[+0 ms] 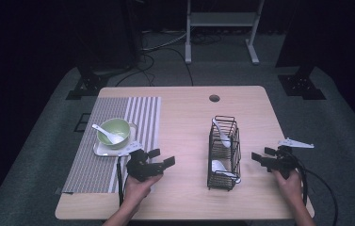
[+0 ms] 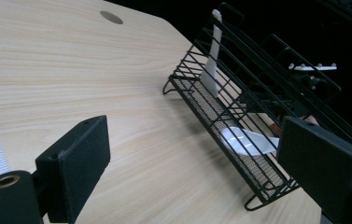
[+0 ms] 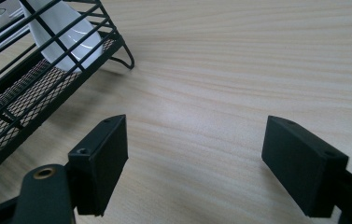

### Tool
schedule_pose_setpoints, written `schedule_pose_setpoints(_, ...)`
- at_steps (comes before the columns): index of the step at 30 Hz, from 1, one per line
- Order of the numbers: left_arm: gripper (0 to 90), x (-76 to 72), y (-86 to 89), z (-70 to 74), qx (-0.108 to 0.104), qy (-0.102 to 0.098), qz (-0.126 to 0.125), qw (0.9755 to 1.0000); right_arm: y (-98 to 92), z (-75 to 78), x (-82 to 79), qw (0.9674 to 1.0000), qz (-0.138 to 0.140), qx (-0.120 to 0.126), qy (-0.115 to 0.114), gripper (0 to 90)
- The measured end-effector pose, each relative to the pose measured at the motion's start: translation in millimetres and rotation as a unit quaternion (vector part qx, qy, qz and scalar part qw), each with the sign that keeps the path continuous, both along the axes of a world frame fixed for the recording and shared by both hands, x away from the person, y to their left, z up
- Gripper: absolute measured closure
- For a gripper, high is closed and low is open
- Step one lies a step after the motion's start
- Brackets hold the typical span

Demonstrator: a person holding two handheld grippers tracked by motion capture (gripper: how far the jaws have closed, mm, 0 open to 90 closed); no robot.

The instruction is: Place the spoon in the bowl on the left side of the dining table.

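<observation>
Left gripper [image 1: 158, 159]: fingers spread wide, empty, left of the rack, over bare bench [image 1: 184, 117]
Right gripper [image 1: 261, 156]: fingers spread wide, empty, just right of the rack
Wire rack [image 1: 223, 153]: centre-right of bench, two white spoons [image 1: 221, 167] inside
Green bowl [image 1: 114, 131]: on striped mat, far left, spoon inside

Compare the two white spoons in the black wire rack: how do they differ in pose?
The far white spoon stands steeply in the black wire rack, handle poking above the top rim; the near white spoon lies low near the rack's floor. The far one sits in the far compartment, the near one in the near compartment. Both are white, scoop-shaped spoons.
</observation>
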State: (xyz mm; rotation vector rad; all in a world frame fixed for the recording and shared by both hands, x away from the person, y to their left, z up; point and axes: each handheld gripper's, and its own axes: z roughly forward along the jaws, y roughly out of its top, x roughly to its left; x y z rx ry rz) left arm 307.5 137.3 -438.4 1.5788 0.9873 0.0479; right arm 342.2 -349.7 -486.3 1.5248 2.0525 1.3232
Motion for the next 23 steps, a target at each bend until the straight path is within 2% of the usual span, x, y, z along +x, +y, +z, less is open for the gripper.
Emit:
schedule_pose_setpoints(4,8.9,-1.9,-5.8,-0.6,-0.002,0.001,-0.007,1.0,-0.1,0.0,0.0,1.0,0.0,0.0,0.0,21.4)
schedule_pose_setpoints(9,8.9,-4.9,-9.9,-2.0,0.007,-0.001,-0.016,0.9999,-0.3,0.0,-0.1,1.0,0.0,0.001,-0.001,21.4)
schedule_pose_setpoints(17,8.8,-11.5,-14.3,-5.7,0.008,0.007,-0.03,0.9995,-0.3,0.0,-0.2,1.0,0.0,0.001,-0.001,21.3)
schedule_pose_setpoints(23,8.8,-19.0,-20.4,-2.3,0.008,0.011,-0.046,0.9988,-0.7,-0.2,0.1,1.0,0.001,0.002,0.0,21.4)
